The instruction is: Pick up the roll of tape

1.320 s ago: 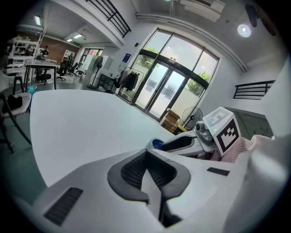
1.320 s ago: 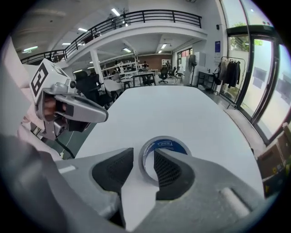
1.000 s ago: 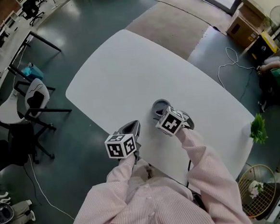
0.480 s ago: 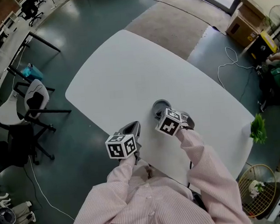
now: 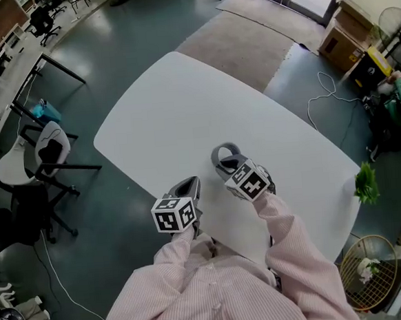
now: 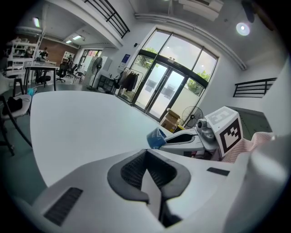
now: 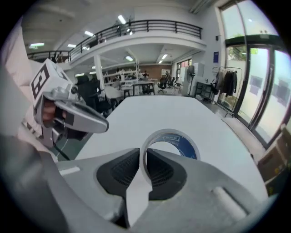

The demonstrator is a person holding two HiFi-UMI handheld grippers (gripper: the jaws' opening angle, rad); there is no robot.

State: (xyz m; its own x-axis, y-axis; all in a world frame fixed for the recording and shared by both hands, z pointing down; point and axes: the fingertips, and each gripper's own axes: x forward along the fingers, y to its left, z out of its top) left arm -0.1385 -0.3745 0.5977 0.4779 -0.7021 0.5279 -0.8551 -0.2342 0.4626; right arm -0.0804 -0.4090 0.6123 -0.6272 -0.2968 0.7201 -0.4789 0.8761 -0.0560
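Note:
The roll of tape (image 5: 224, 153), grey outside with a blue core, stands on edge just above the white table (image 5: 176, 109). My right gripper (image 5: 226, 167) has one pad inside the ring and one outside, and its jaws are closing on the roll's wall. In the right gripper view the tape (image 7: 172, 142) rises out of the right gripper (image 7: 143, 160), both pads pressing on it. My left gripper (image 5: 191, 186) hangs shut and empty over the table's near edge, left of the roll. In the left gripper view the left gripper (image 6: 148, 175) has its pads together, with the tape (image 6: 157, 138) beyond.
Office chairs (image 5: 44, 144) stand off the table's left side. A green plant (image 5: 365, 183) and a wire basket (image 5: 367, 270) are at the right, a cardboard box (image 5: 339, 38) and a floor cable (image 5: 326, 94) at the far right.
My right gripper has closed on the roll's wall and lifted it off the table, so the roll now stands on edge. The left gripper has stayed put.

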